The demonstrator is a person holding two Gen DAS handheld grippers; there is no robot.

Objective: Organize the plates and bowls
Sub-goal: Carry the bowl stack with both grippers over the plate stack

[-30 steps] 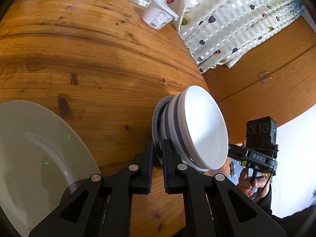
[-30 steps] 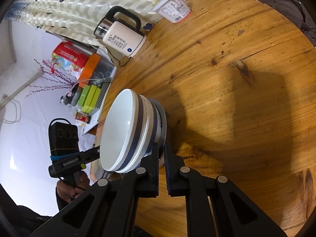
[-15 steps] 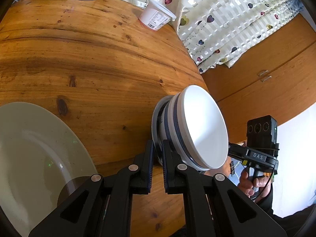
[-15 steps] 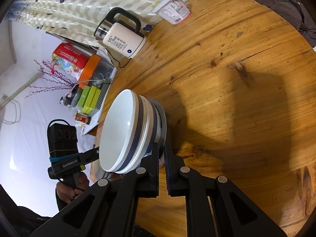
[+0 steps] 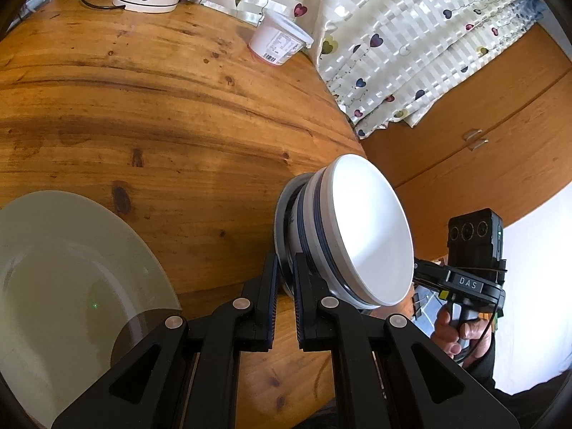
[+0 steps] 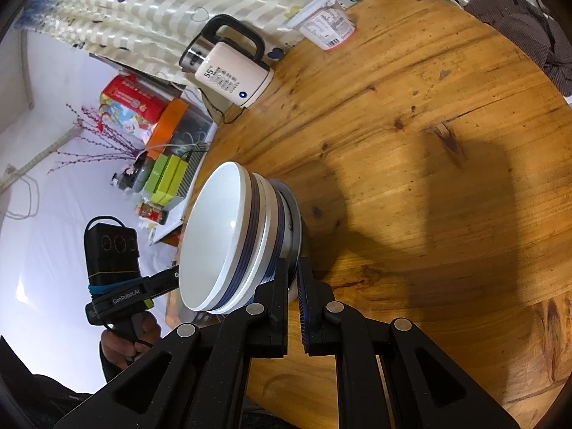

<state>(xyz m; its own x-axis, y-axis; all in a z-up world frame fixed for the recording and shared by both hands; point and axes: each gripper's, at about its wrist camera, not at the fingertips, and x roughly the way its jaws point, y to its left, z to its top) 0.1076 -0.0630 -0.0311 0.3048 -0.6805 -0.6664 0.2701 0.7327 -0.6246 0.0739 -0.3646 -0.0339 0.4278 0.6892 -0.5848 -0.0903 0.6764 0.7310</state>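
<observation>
Stacked bowls (image 5: 368, 236) on a metal plate (image 5: 286, 214), carried between both claws near the counter (image 5: 161, 107) edge, one claw on each side, probably to keep the pile level while moving it. Left claw (image 5: 284, 268): nearly closed, pinching the plate's thin rim. Right claw (image 6: 294, 271): likewise narrow, clamped on the opposite rim. Second, pale plate (image 5: 64, 286) lying flat on the counter at the left, apart from the stack. Kettle (image 6: 228, 71) and yoghurt tub (image 5: 279, 43) standing at the far edge, clear of the work.
</observation>
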